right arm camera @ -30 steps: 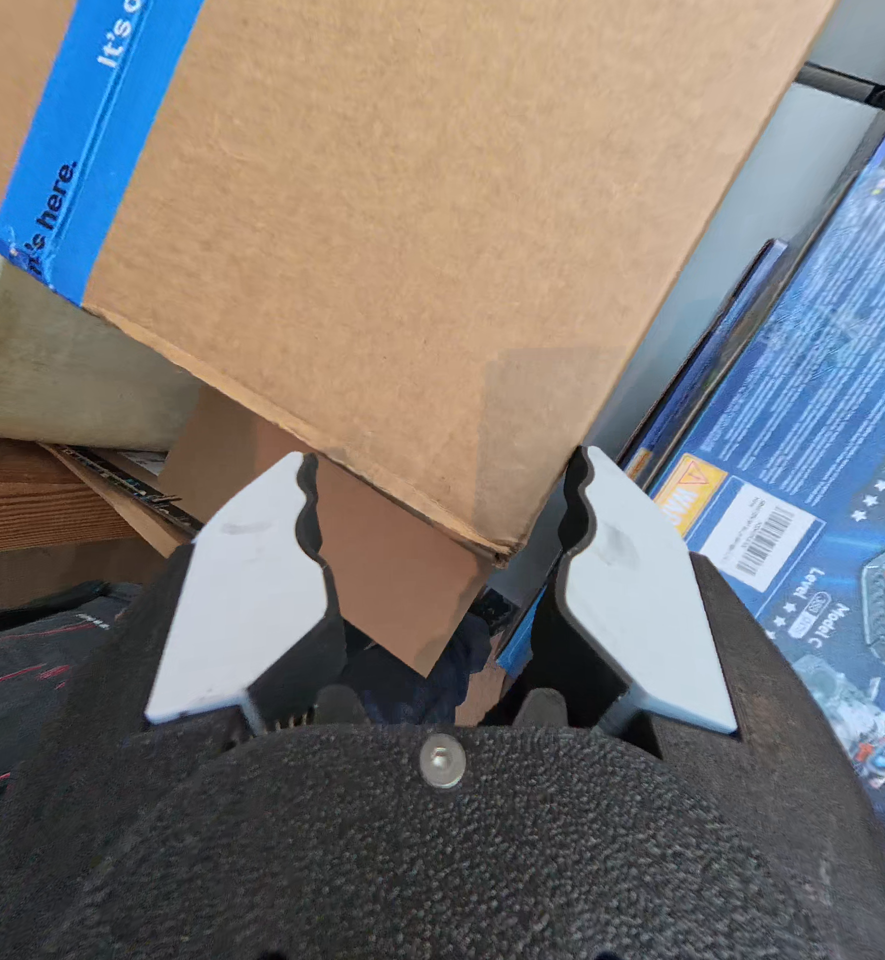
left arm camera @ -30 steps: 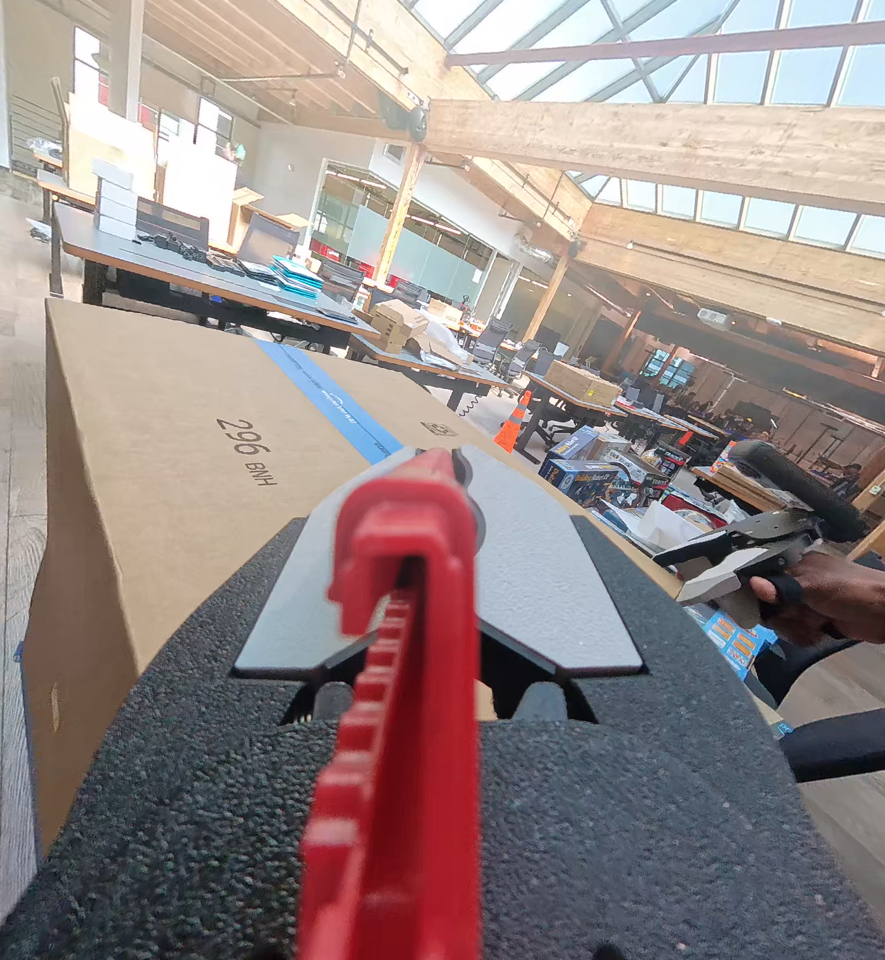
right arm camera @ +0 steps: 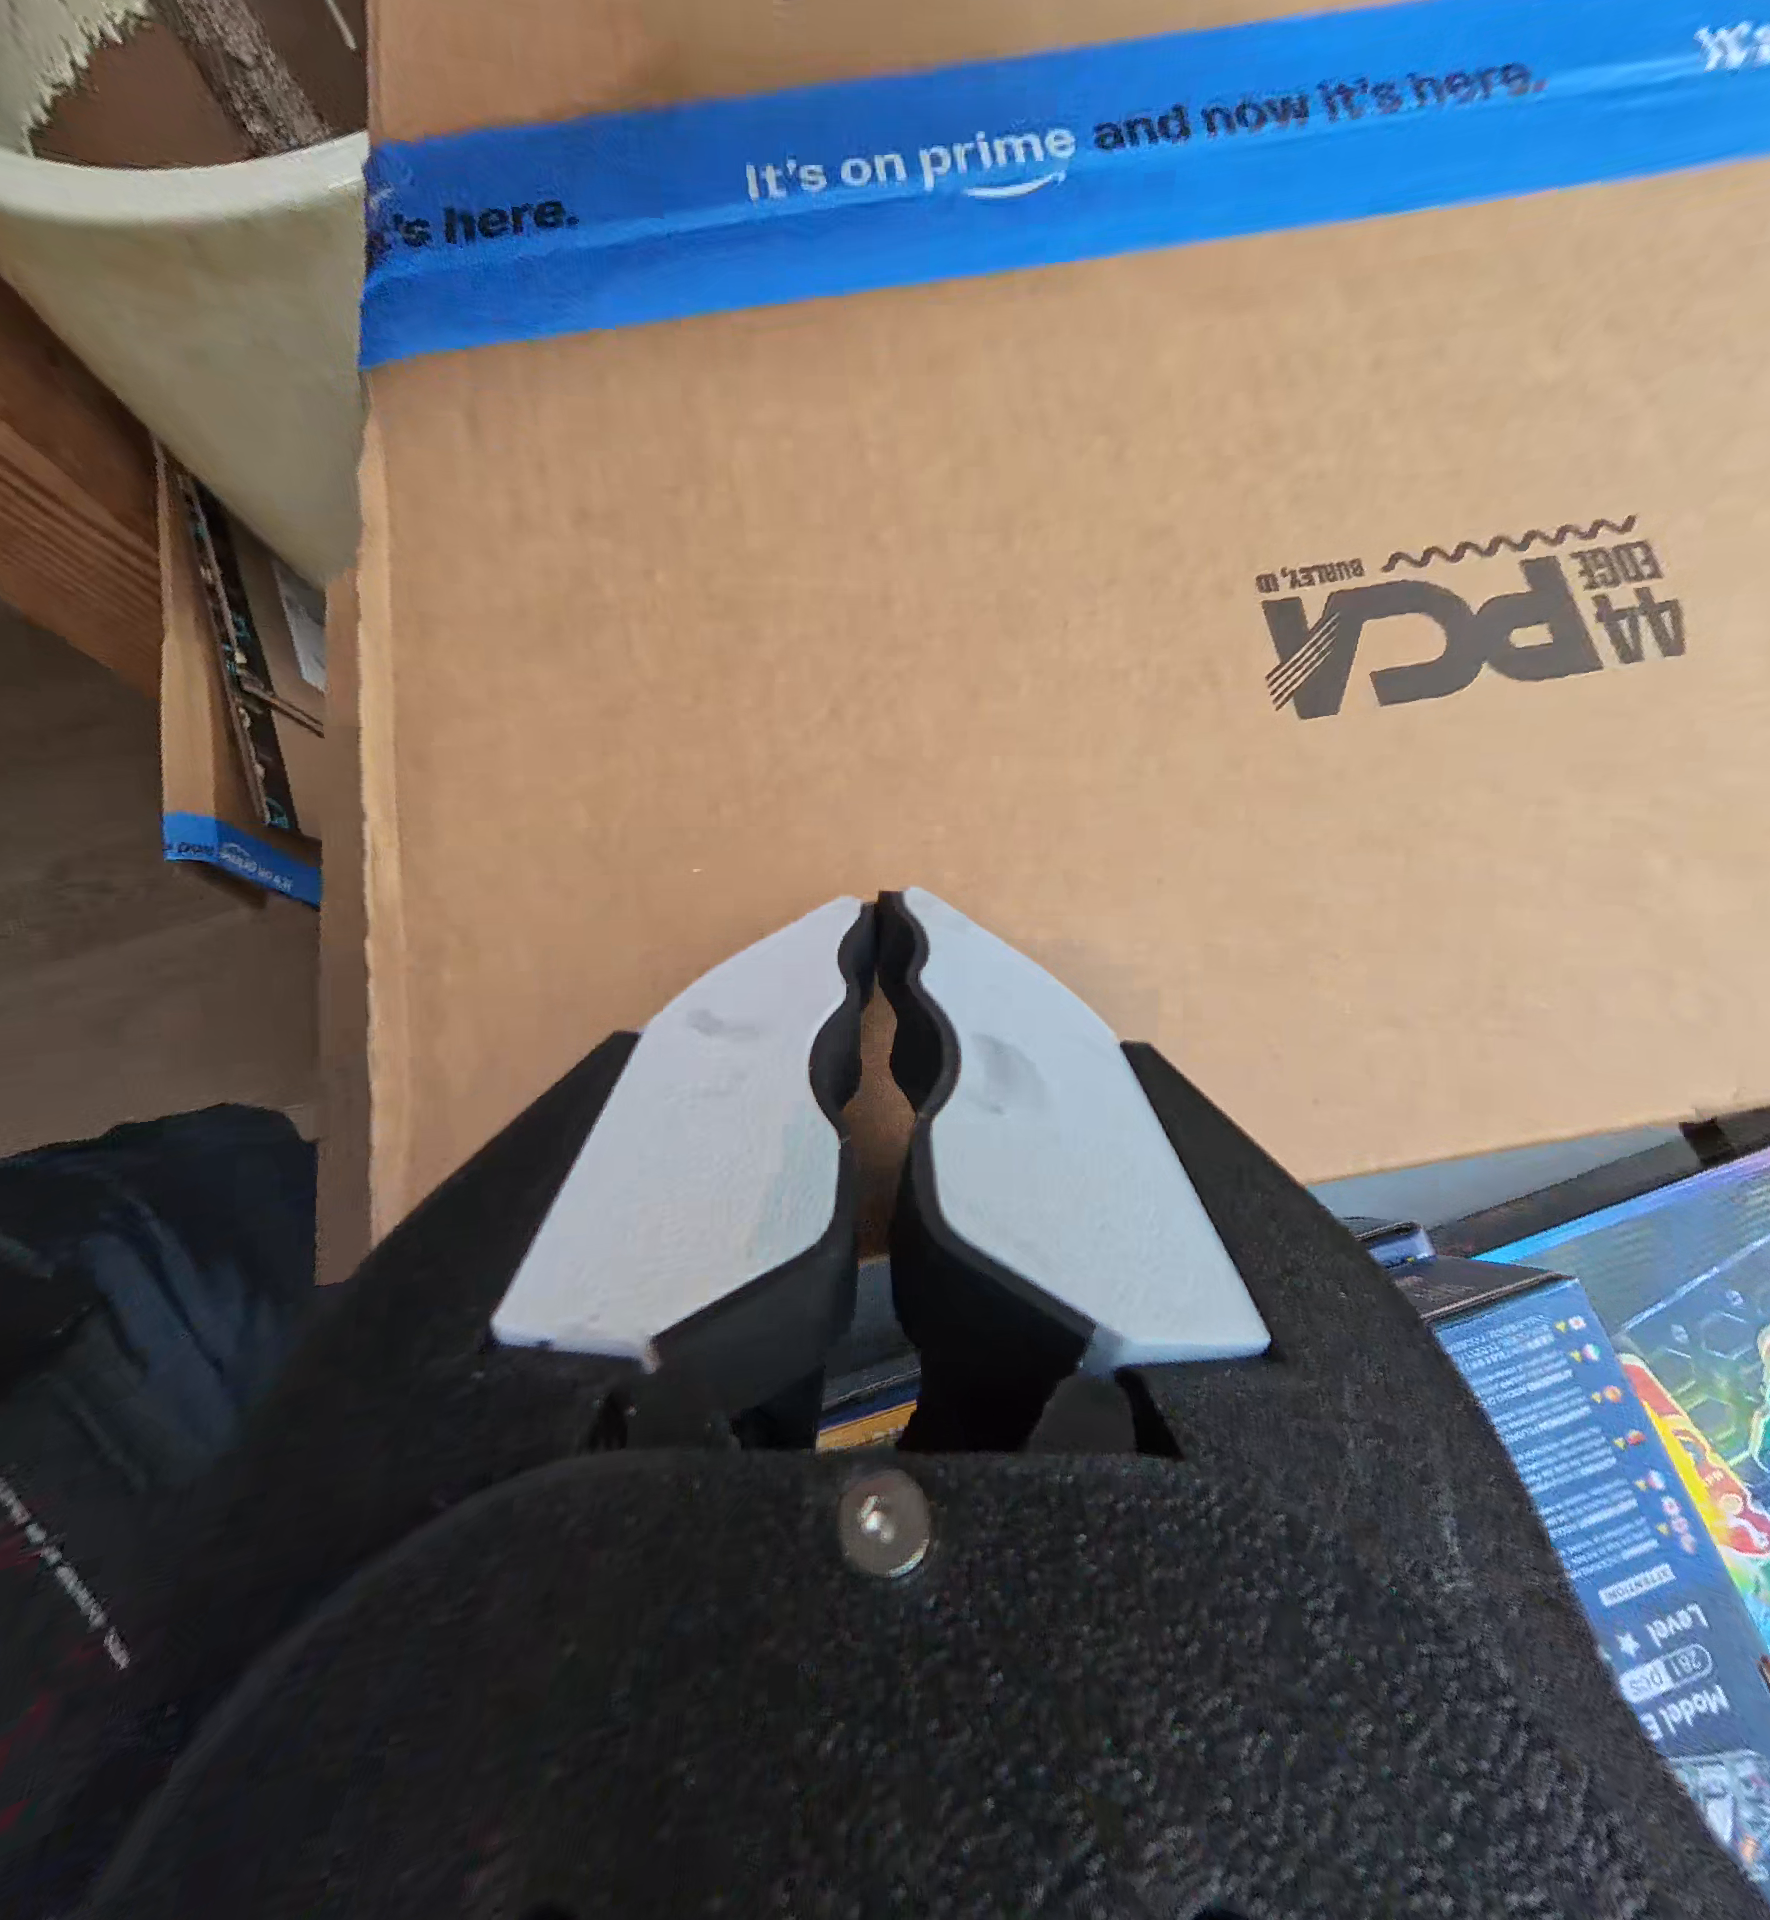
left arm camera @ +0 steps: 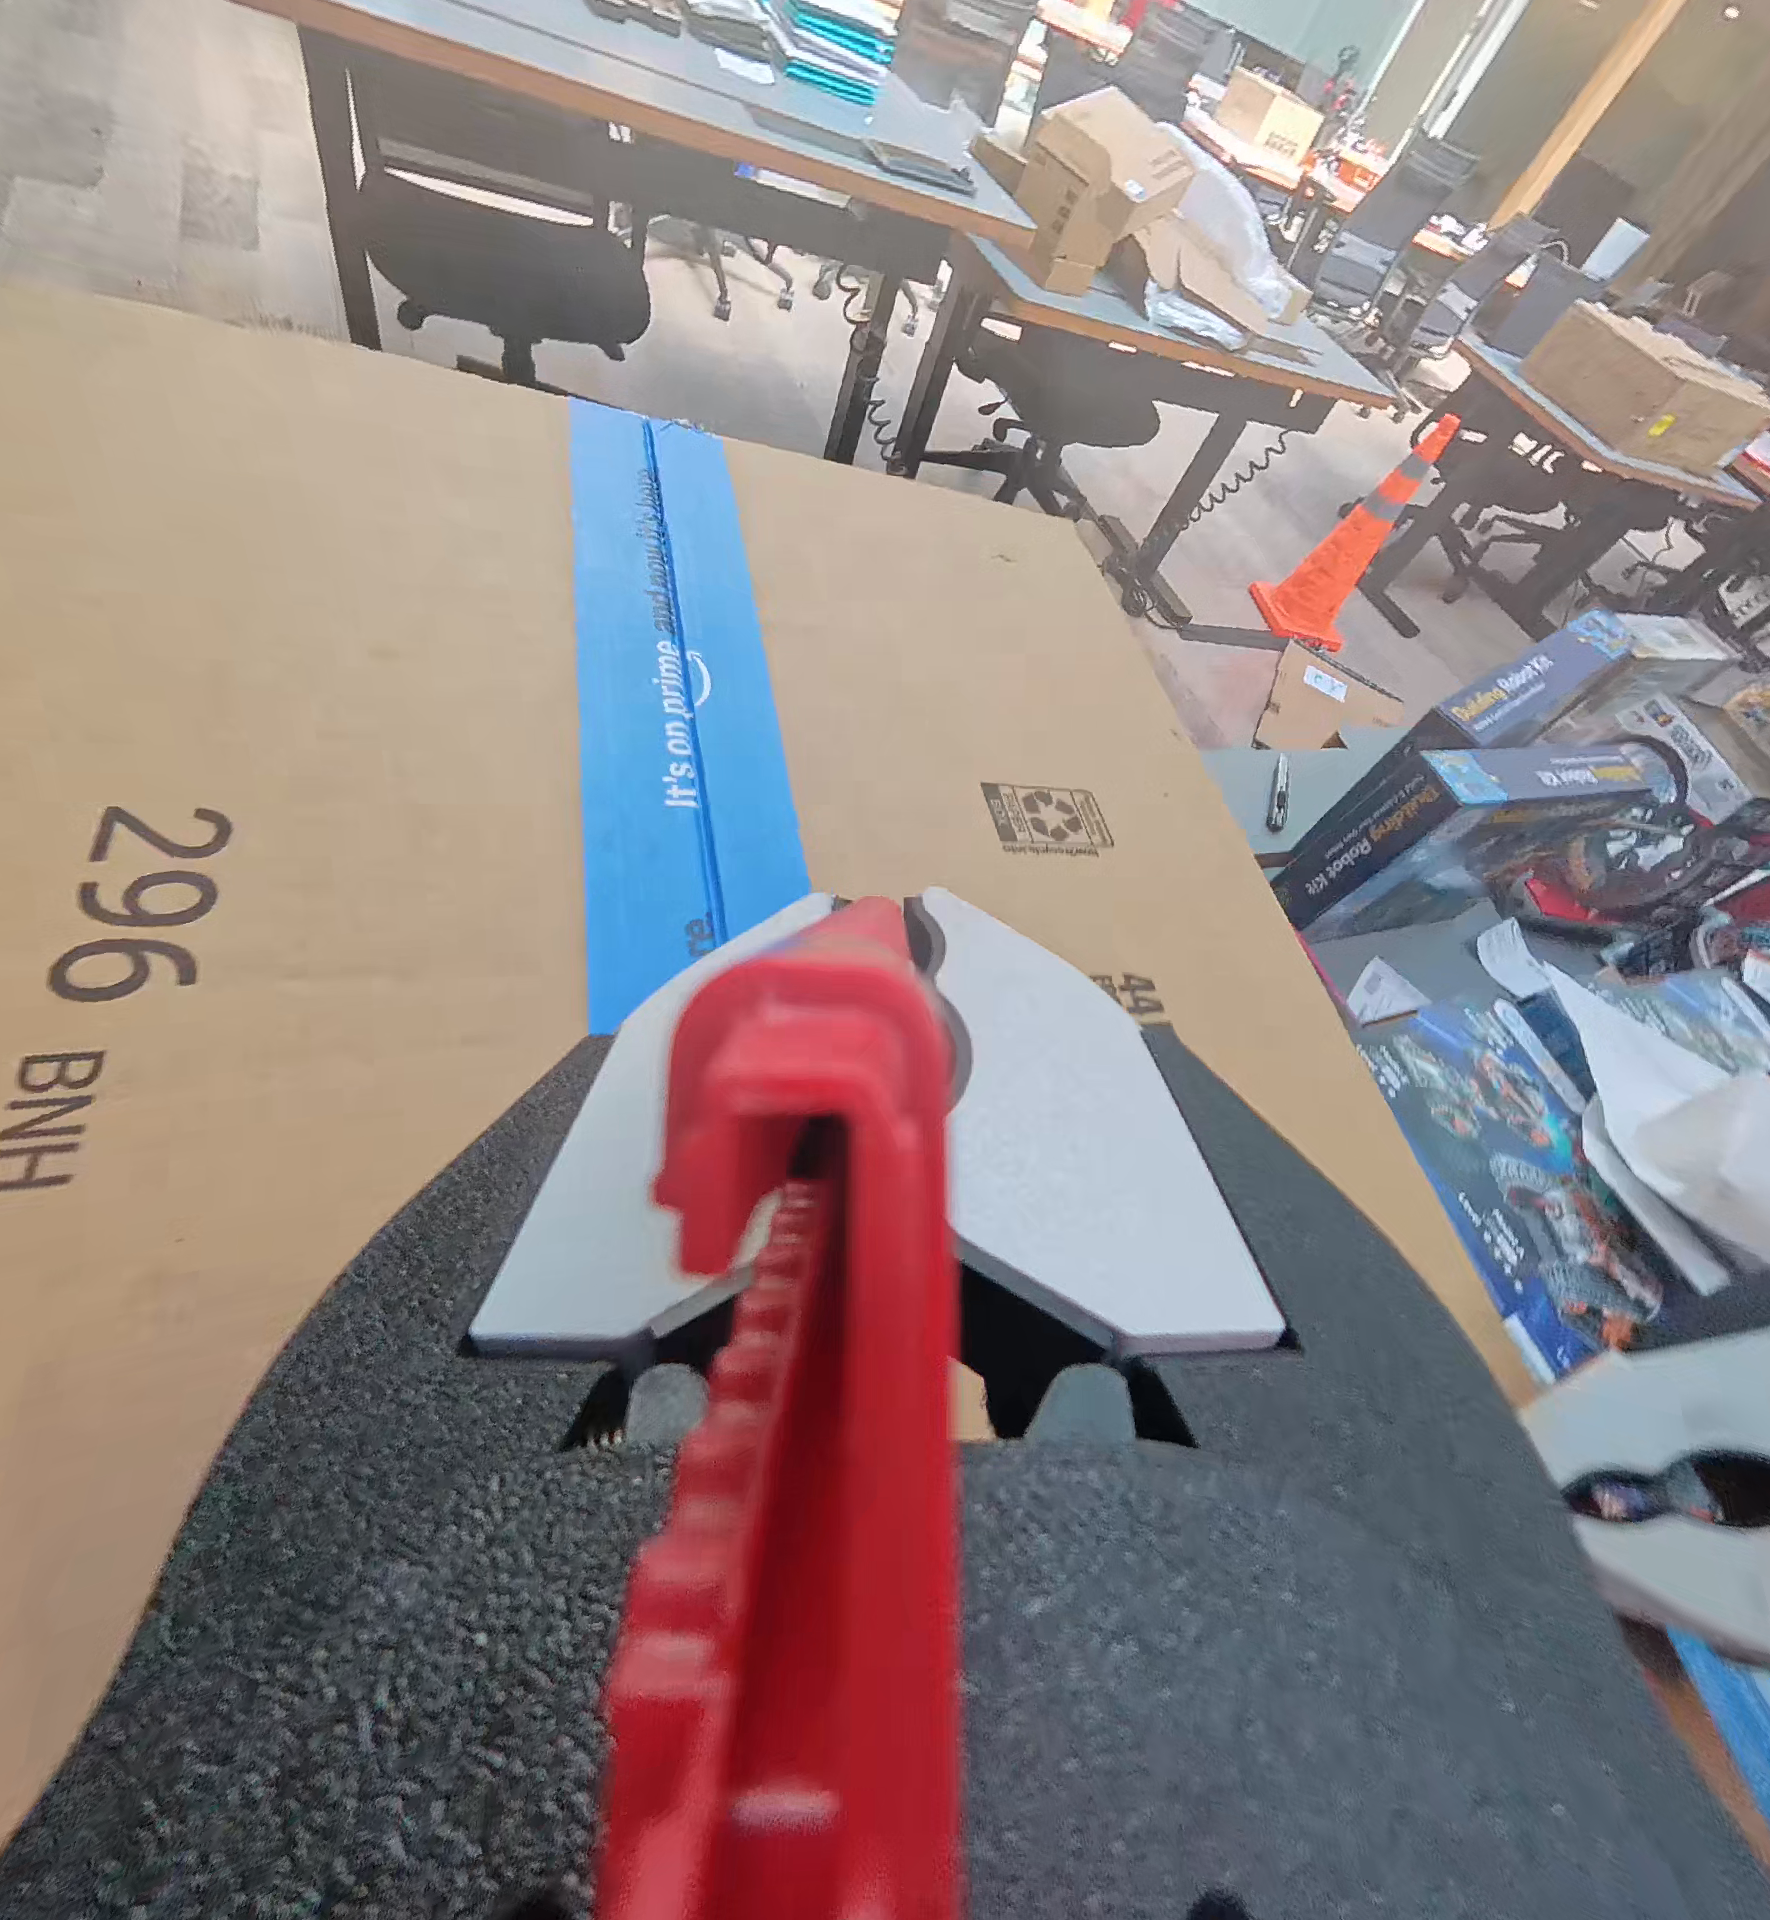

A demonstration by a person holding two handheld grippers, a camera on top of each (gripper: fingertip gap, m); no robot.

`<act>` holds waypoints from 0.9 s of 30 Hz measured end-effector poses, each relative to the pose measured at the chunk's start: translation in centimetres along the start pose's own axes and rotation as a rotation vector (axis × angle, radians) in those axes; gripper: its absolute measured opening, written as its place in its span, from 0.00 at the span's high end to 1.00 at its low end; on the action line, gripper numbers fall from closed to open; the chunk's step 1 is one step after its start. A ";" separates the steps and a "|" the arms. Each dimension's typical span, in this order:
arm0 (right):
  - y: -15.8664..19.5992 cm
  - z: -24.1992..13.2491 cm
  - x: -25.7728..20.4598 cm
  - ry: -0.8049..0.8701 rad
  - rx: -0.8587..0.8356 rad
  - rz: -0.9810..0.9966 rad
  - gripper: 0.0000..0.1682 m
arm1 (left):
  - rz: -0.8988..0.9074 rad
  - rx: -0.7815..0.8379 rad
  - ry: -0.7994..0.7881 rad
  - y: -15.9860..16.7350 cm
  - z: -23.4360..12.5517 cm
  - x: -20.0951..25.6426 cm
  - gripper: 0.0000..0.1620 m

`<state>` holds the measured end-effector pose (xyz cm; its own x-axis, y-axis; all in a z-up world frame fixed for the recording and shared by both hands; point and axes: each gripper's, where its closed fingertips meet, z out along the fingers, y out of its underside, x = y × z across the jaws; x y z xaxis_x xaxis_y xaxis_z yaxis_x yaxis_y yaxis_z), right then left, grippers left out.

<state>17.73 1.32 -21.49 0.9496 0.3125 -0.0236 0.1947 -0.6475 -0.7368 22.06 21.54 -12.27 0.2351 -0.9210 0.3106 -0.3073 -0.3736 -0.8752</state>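
Note:
A large cardboard box (left arm camera: 289,727) sealed with blue tape (left arm camera: 673,675) fills the left wrist view. My left gripper (left arm camera: 876,914) hovers over the box top near the tape's near end and is shut on a red plastic tool with a toothed edge (left arm camera: 808,1403). In the right wrist view my right gripper (right arm camera: 879,904) is shut and empty, its tips close to the box's side wall (right arm camera: 964,623), below the blue tape (right arm camera: 964,177). Whether the tips touch the wall is unclear. It also shows blurred at the right edge of the left wrist view (left arm camera: 1691,1486).
Blue robot-kit boxes (left arm camera: 1463,821) and loose papers (left arm camera: 1691,1143) clutter the surface right of the box. An orange cone (left arm camera: 1359,540), desks (left arm camera: 964,177) and chairs stand beyond. In the right wrist view, a colourful kit box (right arm camera: 1639,1455), a dark bag (right arm camera: 81,1351) and a pale pot (right arm camera: 185,291) flank the box.
My right gripper has shut and swung from the box's lower corner to face its side wall. The left gripper has tilted down over the box top, still holding the red tool.

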 end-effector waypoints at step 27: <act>0.3 0.0 -0.1 -0.068 -0.007 0.001 1.00 | 0.188 -0.190 -0.214 0.7 12.7 -3.1 0.93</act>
<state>17.70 1.09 -21.66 0.9308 0.3586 -0.0704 0.1959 -0.6522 -0.7323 32.84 25.50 -18.54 0.3393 -0.9394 0.0477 -0.5255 -0.2314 -0.8187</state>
